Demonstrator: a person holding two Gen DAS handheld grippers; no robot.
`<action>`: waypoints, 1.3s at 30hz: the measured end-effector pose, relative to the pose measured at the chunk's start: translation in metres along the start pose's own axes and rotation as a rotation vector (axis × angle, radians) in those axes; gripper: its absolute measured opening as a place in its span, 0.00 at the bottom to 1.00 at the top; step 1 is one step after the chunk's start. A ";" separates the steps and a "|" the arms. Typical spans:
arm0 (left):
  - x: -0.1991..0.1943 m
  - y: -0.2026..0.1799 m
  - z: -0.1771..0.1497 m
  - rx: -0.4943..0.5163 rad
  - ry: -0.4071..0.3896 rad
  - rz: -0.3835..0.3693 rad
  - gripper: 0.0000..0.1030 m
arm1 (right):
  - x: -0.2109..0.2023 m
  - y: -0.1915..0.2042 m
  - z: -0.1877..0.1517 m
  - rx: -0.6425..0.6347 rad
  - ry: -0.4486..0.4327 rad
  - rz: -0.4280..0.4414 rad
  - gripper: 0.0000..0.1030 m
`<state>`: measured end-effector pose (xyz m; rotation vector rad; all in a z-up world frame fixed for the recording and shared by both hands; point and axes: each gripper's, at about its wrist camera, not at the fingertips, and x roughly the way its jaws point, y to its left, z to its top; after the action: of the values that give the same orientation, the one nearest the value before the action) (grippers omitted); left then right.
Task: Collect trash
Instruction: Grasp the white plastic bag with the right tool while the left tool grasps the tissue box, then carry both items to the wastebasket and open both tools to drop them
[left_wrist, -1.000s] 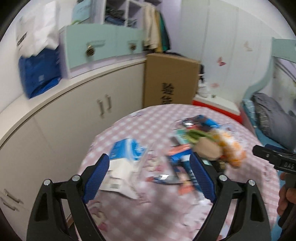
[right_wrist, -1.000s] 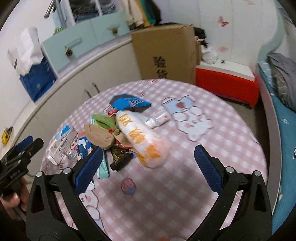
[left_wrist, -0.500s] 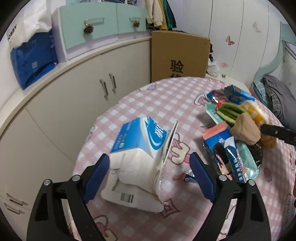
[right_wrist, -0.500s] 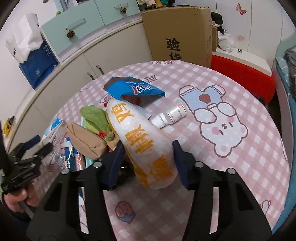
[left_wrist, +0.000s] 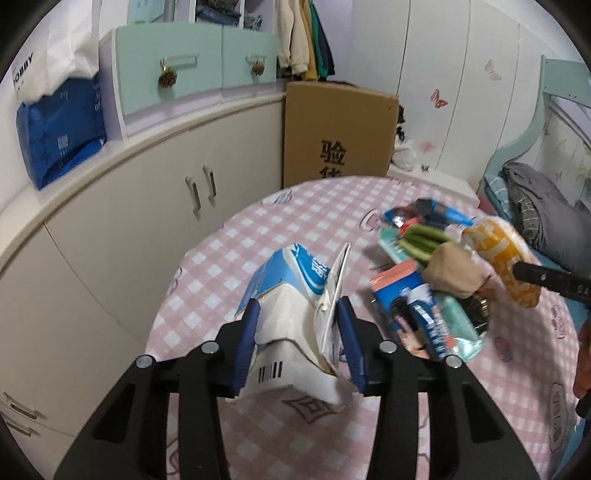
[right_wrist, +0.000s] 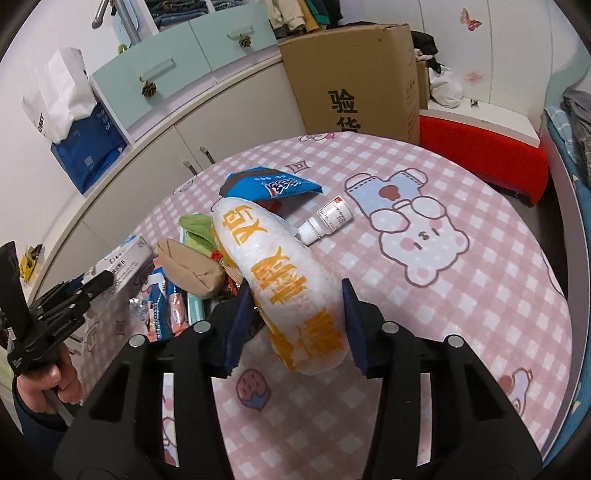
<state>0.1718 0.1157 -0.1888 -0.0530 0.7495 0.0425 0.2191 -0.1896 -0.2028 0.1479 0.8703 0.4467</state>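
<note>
Your tabletop (right_wrist: 480, 302) is round w/ a pink-white checked cloth and cartoon bear prints. Landmark: the long white bag w/ orange print (right_wrist: 288, 280), lying approx. mid-tabletop. Just beyond its far end you've got a blue snack wrapper (right_wrist: 269, 184). Beside it on the bear side, a small white bottle (right_wrist: 327, 219) on its side. On its other side, touching: green wrapper (right_wrist: 197, 227), tan pouch (right_wrist: 192, 267), flat packets (right_wrist: 162, 306). Further that way, near the edge, the opened blue-white carton (left_wrist: 291, 306).

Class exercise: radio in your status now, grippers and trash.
Left gripper just closed on milk carton. Right gripper on white-orange snack bag. Way clear.
</note>
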 end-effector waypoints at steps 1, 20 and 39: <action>-0.006 -0.003 0.002 0.006 -0.014 -0.003 0.41 | -0.003 -0.001 -0.001 0.005 -0.004 0.001 0.44; -0.089 -0.056 0.019 0.095 -0.161 -0.092 0.41 | -0.067 -0.018 -0.022 0.072 -0.095 0.004 0.44; -0.136 -0.202 0.012 0.160 -0.170 -0.432 0.41 | -0.244 -0.103 -0.080 0.243 -0.403 -0.086 0.44</action>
<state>0.0919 -0.0879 -0.0808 -0.0569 0.5572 -0.4194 0.0542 -0.3930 -0.1140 0.4082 0.5289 0.2168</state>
